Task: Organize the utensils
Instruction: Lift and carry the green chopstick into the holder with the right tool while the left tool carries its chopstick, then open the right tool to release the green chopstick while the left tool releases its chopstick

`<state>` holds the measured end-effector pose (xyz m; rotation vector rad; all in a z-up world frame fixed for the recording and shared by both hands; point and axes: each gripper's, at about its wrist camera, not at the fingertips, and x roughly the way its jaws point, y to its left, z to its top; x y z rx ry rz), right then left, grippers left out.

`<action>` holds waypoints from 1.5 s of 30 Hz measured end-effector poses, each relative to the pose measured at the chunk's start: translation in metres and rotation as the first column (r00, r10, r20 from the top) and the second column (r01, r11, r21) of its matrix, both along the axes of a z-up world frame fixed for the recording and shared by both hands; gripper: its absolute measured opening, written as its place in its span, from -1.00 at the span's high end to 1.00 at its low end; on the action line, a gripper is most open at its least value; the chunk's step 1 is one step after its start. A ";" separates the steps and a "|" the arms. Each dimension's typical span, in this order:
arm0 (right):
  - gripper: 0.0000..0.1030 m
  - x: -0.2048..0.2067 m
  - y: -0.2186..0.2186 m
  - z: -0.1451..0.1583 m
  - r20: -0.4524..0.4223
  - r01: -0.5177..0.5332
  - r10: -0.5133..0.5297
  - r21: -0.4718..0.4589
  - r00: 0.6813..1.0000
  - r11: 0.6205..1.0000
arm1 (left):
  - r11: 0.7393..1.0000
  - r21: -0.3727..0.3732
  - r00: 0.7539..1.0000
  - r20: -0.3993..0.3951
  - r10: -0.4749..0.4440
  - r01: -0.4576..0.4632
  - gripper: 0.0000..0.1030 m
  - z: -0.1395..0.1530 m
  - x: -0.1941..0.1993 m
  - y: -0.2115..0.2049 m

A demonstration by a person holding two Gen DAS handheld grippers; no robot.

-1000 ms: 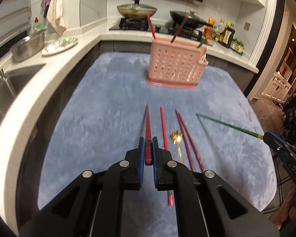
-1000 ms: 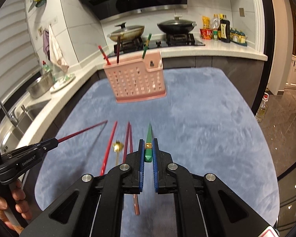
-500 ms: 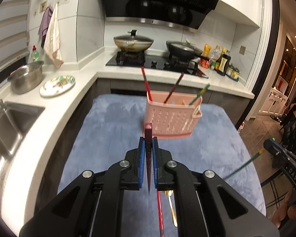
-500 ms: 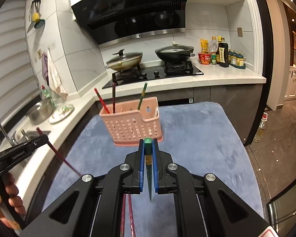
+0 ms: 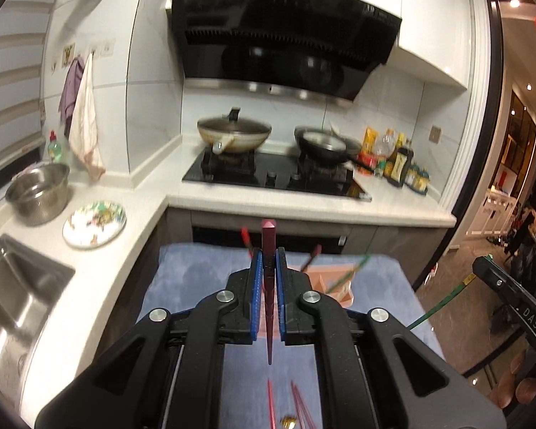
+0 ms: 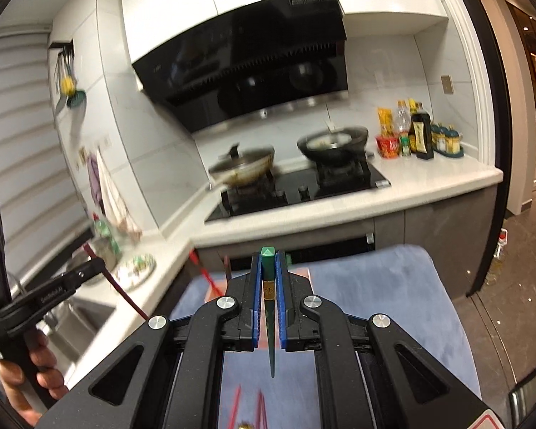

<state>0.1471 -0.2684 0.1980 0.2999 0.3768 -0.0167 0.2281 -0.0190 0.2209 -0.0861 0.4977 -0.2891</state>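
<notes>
My left gripper (image 5: 268,254) is shut on a dark red chopstick (image 5: 268,300), held upright, tip pointing down above the blue mat (image 5: 196,286). My right gripper (image 6: 268,259) is shut on a green chopstick (image 6: 269,307), also upright; it shows at the right of the left wrist view (image 5: 443,300). The pink utensil basket (image 5: 334,282) lies mostly hidden behind the left fingers, with red and green chopsticks leaning in it. Red chopsticks (image 5: 271,404) and a gold spoon (image 5: 288,422) lie on the mat below.
A white counter holds a steel bowl (image 5: 39,193), a patterned plate (image 5: 94,223) and a sink (image 5: 14,289) on the left. The hob with a lidded pan (image 5: 234,136) and a wok (image 5: 325,144) stands behind. Bottles (image 5: 400,166) stand at the right.
Both grippers have risen and tipped upward with their chopsticks. The basket has dropped low behind the fingers, and the hood and wall now fill the views.
</notes>
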 end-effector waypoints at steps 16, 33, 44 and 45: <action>0.86 0.116 -0.007 0.011 0.013 0.012 -0.013 0.057 1.000 0.998 | 0.999 -0.013 0.998 0.057 0.040 -0.039 0.87 0.015 0.088 -0.022; 0.80 0.146 -0.003 -0.044 -0.102 0.004 -0.001 0.032 0.995 0.999 | 0.998 -0.018 0.996 -0.072 0.057 -0.059 0.85 -0.046 0.123 -0.020; 0.76 0.129 0.000 -0.038 -0.094 -0.007 0.010 0.032 0.996 0.999 | 0.997 0.006 0.996 -0.040 0.077 -0.077 0.21 -0.042 0.104 -0.018; 0.76 0.126 0.001 -0.037 -0.093 -0.010 0.013 0.031 0.996 0.999 | 0.997 0.011 0.996 -0.037 0.078 -0.077 0.21 -0.041 0.101 -0.018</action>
